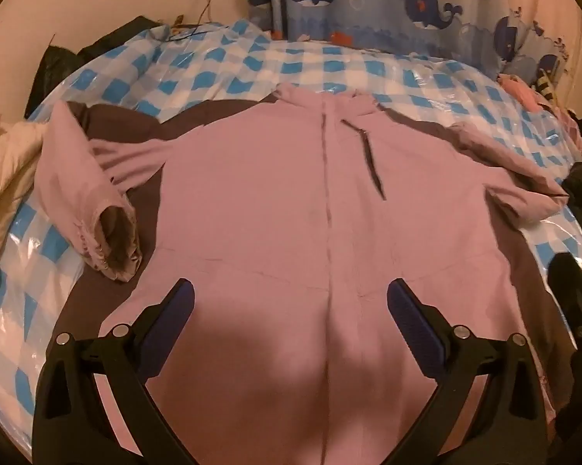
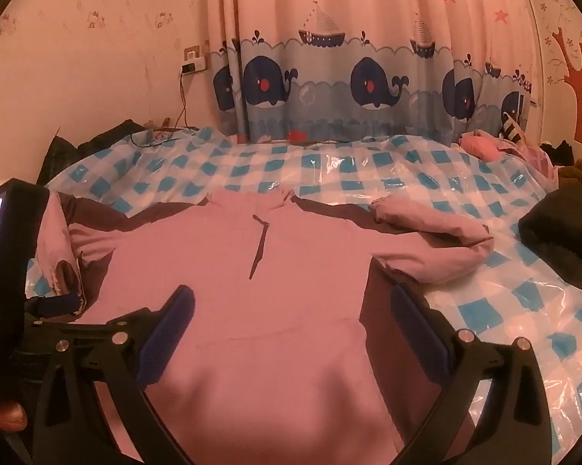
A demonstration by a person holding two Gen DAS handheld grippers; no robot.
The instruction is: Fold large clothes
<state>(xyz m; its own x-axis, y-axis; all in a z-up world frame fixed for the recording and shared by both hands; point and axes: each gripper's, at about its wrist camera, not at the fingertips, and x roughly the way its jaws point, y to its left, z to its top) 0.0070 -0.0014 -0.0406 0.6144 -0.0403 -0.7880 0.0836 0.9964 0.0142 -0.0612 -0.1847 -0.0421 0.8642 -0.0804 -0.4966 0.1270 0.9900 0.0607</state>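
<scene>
A large pink jacket [image 1: 275,201] with dark brown side panels lies spread front-up on the bed, its collar at the far end and a centre zipper running toward me. Its left sleeve [image 1: 85,201] is bent back with the cuff open; its right sleeve [image 2: 426,232] lies bent across the cover. My left gripper [image 1: 291,298] hovers open over the jacket's lower middle, nothing between its fingers. My right gripper [image 2: 291,306] stands open above the jacket's right half, its right finger [image 2: 418,333] over the brown side panel. The left gripper's body [image 2: 15,263] shows at the left edge of the right wrist view.
The bed has a glossy blue-and-white checked cover [image 2: 329,170]. A cream padded garment [image 1: 4,178] lies at the left edge, dark clothes [image 2: 562,228] and pink items [image 2: 480,147] at the right. A whale-print curtain [image 2: 368,77] hangs behind; a charger cable [image 2: 182,108] drops from a wall socket.
</scene>
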